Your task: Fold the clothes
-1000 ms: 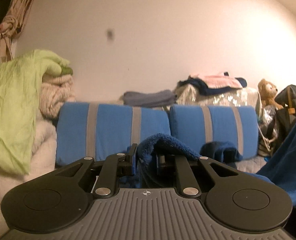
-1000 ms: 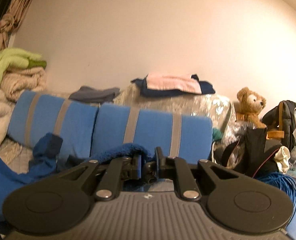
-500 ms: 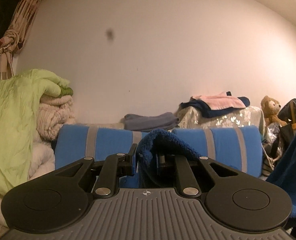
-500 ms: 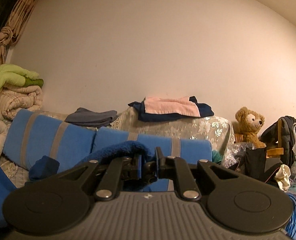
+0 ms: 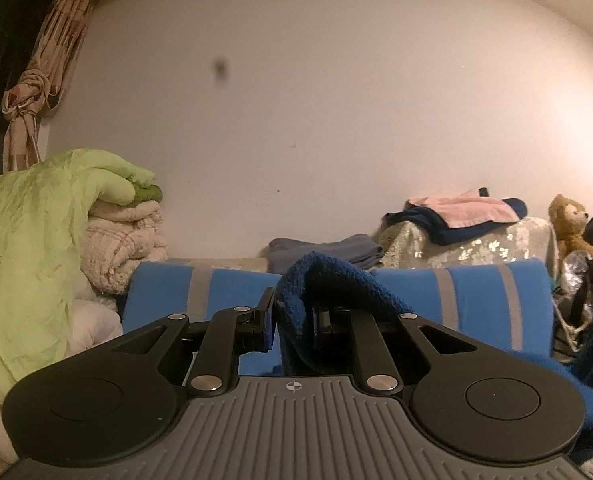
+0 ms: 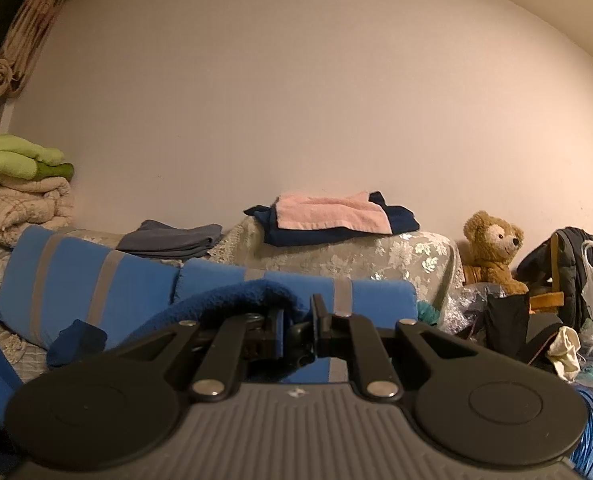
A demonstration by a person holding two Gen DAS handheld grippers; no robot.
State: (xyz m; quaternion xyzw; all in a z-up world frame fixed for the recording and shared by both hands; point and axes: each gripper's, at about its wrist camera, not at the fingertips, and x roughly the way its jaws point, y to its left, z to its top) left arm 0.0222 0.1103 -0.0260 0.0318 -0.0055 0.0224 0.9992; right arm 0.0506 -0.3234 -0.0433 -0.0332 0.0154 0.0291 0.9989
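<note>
A dark blue fleece garment [image 5: 328, 280] is pinched in my left gripper [image 5: 294, 316], which is shut on a bunched fold that arches over its right finger. More of the cloth hangs at the right edge of the left wrist view. In the right wrist view the same blue garment [image 6: 232, 300] curves over the left finger of my right gripper [image 6: 298, 324], which is shut on its edge. Both grippers are raised and face the wall, with the cloth hanging below them out of sight.
Two blue pillows with grey stripes [image 6: 88, 276] lie ahead. Behind them are a folded grey cloth [image 6: 172, 236] and a pink towel on navy clothes [image 6: 332, 216] atop a covered box. A green and cream bedding stack [image 5: 36, 240] is left; a teddy bear [image 6: 492, 248] and bags are right.
Both grippers have risen with the blue garment still held; the pillows and bedding sit lower in both views and more wall shows.
</note>
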